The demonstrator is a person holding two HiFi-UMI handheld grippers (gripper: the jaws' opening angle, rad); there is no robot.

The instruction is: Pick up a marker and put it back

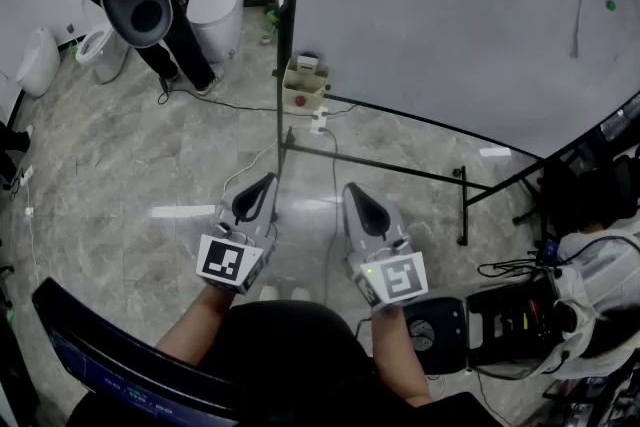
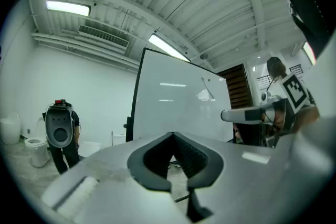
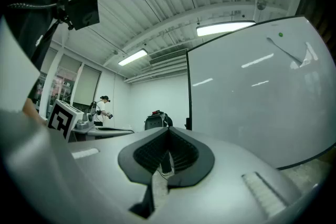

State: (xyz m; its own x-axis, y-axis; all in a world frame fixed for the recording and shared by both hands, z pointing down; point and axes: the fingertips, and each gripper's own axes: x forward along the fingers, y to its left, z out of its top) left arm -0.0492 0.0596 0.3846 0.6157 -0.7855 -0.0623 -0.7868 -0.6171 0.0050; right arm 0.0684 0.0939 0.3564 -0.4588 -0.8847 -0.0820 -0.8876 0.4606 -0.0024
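Observation:
No marker shows in any view. My left gripper (image 1: 268,181) and right gripper (image 1: 352,187) hang side by side low in front of me, over the floor and short of the whiteboard (image 1: 450,25). Both are shut with nothing between the jaws. In the left gripper view the tips (image 2: 172,135) meet in front of the whiteboard (image 2: 173,102). Looking along the right gripper (image 3: 168,129), the jaws are pressed together, empty, with the board (image 3: 252,97) to the right. A green magnet (image 1: 610,5) and a faint drawn line sit near the board's top right corner.
The whiteboard's black stand legs (image 1: 400,170) run across the floor ahead. A yellow box (image 1: 305,80) and a power strip (image 1: 320,123) lie by its left post. A dark machine with an oval head (image 1: 140,0) stands far left. Equipment and cables (image 1: 520,315) crowd the right.

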